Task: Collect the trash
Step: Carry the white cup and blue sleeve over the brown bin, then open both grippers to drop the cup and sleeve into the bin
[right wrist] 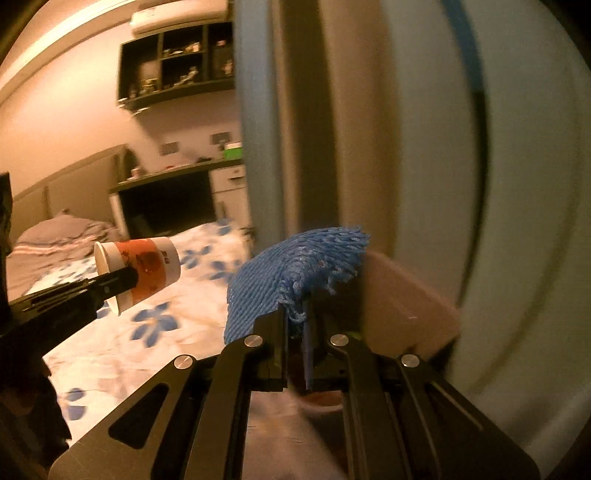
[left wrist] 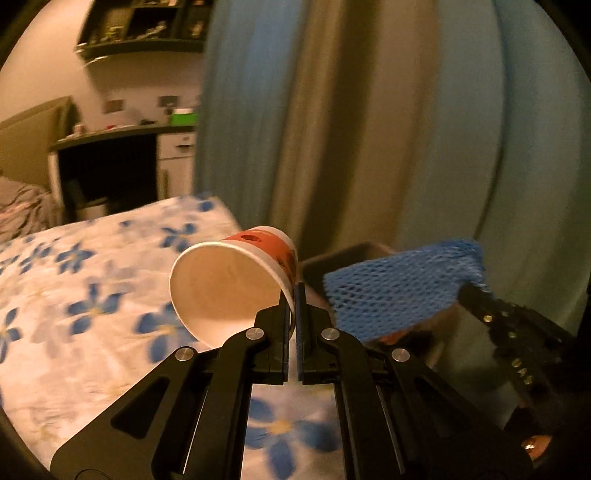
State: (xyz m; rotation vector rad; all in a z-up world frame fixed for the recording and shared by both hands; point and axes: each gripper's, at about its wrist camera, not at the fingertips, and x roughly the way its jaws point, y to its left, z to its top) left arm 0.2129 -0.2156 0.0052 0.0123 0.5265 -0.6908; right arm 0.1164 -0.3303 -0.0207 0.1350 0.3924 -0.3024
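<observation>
My left gripper [left wrist: 295, 295] is shut on the rim of a white paper cup with a red print [left wrist: 229, 280], held tilted above the bed's edge; the cup also shows in the right wrist view [right wrist: 142, 271]. My right gripper [right wrist: 297, 314] is shut on a blue foam net sleeve [right wrist: 291, 273], which also shows in the left wrist view [left wrist: 399, 284]. A dark bin [left wrist: 354, 258] sits just beyond both grippers beside the bed; in the right wrist view its wall [right wrist: 402, 302] lies right behind the net.
A bed with a white, blue-flowered sheet [left wrist: 92, 295] fills the left. Blue and beige curtains [left wrist: 369, 129] hang close behind the bin. A desk with drawers [left wrist: 122, 158] and wall shelves [left wrist: 147, 26] stand at the far left.
</observation>
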